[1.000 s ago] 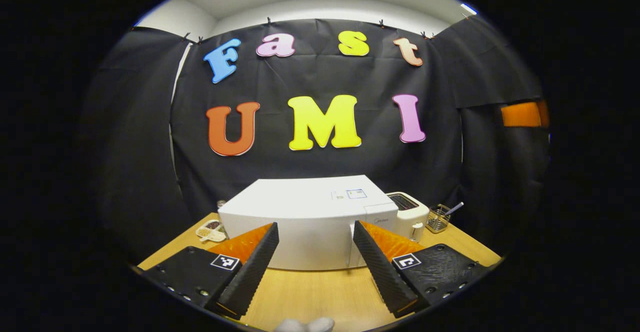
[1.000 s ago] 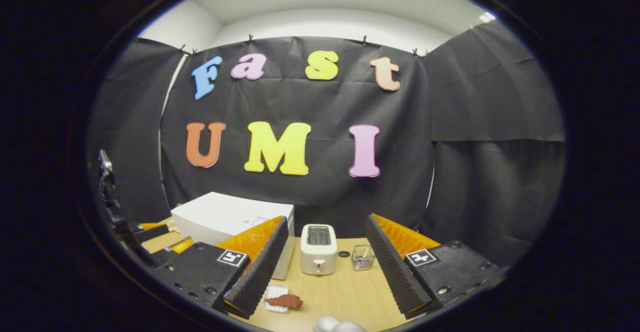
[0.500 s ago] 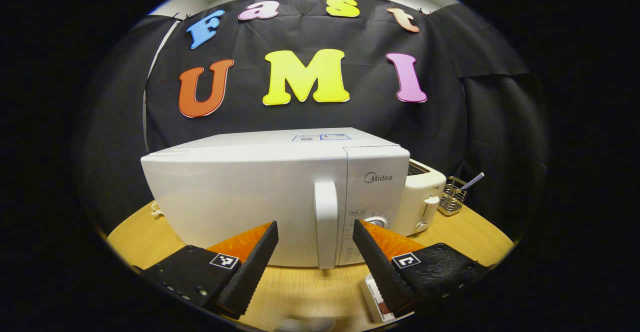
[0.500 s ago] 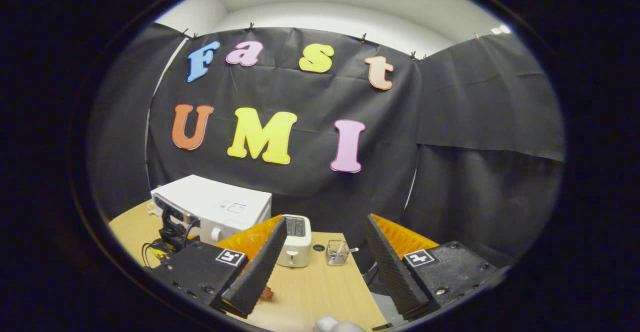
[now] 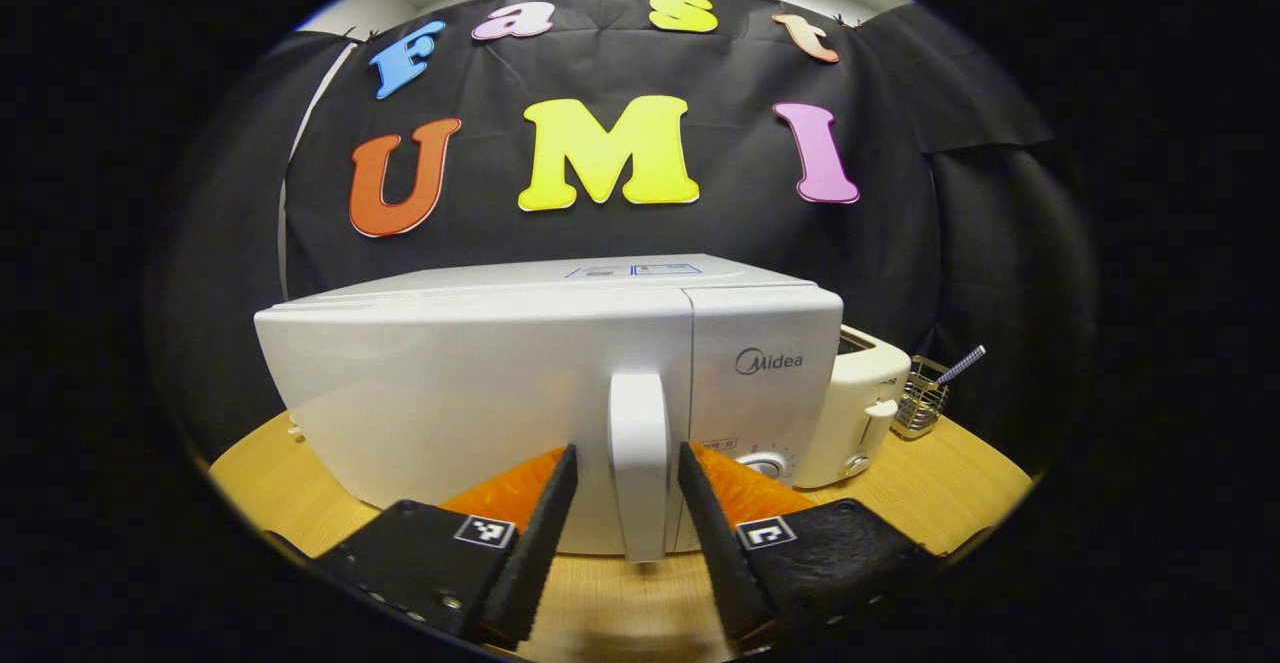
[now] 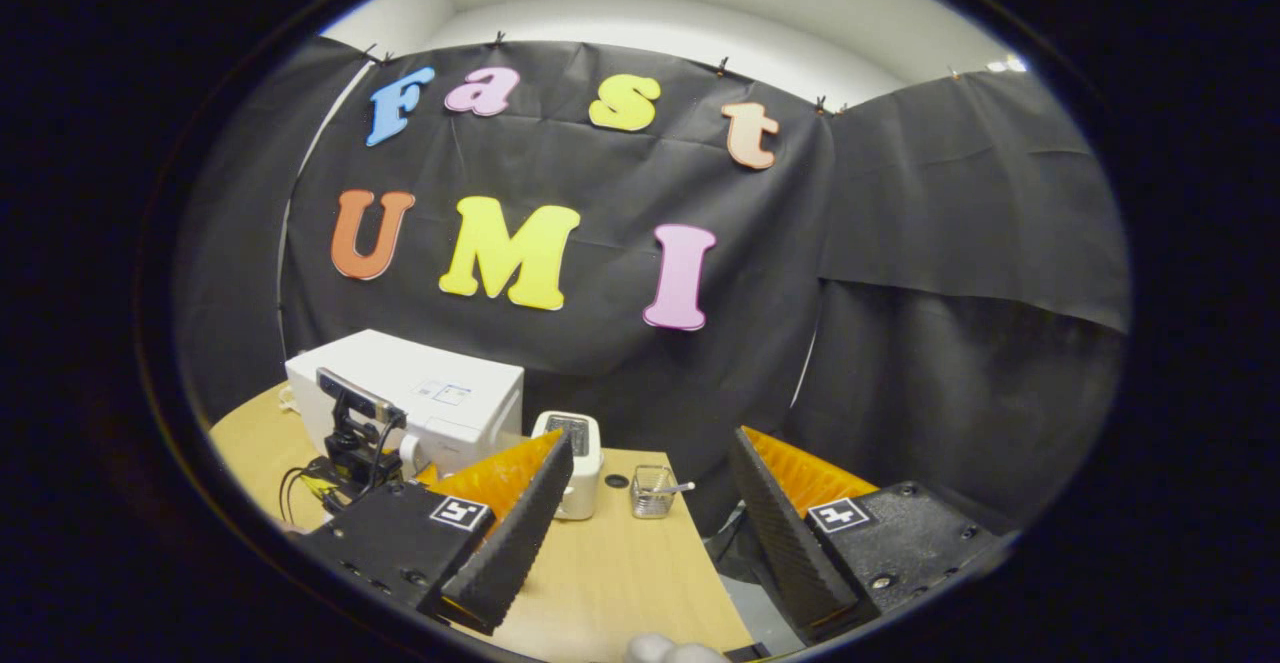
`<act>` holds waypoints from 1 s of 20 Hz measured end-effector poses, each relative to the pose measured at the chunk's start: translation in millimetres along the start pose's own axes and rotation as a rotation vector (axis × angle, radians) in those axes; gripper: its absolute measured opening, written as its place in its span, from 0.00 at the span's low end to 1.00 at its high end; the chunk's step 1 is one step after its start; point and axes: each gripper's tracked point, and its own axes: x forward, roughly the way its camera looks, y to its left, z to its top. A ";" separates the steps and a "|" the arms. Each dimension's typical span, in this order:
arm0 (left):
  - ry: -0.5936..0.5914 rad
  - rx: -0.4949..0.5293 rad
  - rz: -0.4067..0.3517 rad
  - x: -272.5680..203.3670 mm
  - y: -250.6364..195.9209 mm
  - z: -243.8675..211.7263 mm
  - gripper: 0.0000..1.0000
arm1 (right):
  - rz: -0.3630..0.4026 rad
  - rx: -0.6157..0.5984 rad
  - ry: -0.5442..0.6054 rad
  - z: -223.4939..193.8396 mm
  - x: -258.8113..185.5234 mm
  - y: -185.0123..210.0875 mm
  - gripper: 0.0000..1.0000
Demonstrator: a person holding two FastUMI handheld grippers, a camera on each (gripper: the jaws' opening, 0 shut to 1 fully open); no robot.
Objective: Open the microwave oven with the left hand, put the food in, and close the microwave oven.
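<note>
Left gripper [image 5: 625,503]: fingers [image 5: 545,533] are standing partly open, one on each side of the door handle [image 5: 638,463] of the microwave [image 5: 480,383]. The handle is sitting between them with a thin gap showing on both sides; whether either pad is touching it, I cannot tell. The handle is running upright down the right edge of the closed door, and the fingertips are reaching about level with its lower half.

The microwave is standing on a wooden table [image 5: 950,503], its control panel to the right of the handle with a knob [image 5: 765,465] low down. Just beside its right flank a white toaster [image 5: 860,403] is standing, and past that a small wire basket [image 5: 920,398] with a striped stick poking out.

Right gripper [image 6: 645,513]: fingers [image 6: 520,533] are spread wide and holding nothing, hanging above the near table edge. The right gripper view is taking in the scene from farther off and to the side: the microwave [image 6: 440,393] at far left, the left gripper's camera mount and cables [image 6: 350,433] in front of it, the toaster [image 6: 575,443] and basket [image 6: 650,491] beyond the fingertips, and a small dark disc [image 6: 616,481] lying on the table [image 6: 640,583] between them.
</note>
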 end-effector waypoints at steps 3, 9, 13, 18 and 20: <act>0.000 -0.009 -0.011 -2.0 -4.6 1.2 0.29 | -0.003 -0.006 0.002 -1.4 -2.1 -1.1 1.00; 0.011 -0.004 -0.013 -4.2 -3.5 -0.5 0.15 | -0.005 0.017 0.024 -9.7 -5.4 -3.9 1.00; 0.021 -0.002 -0.024 -8.0 -1.8 -2.0 0.15 | 0.007 0.011 0.014 -7.5 -7.5 -1.4 0.96; 0.021 0.036 -0.018 -42.4 2.1 -13.6 0.11 | 0.025 -0.004 0.005 -5.3 -11.3 3.7 1.00; 0.021 0.052 -0.018 -69.4 11.8 -20.8 0.11 | 0.047 -0.013 0.004 -6.7 -13.5 12.0 1.00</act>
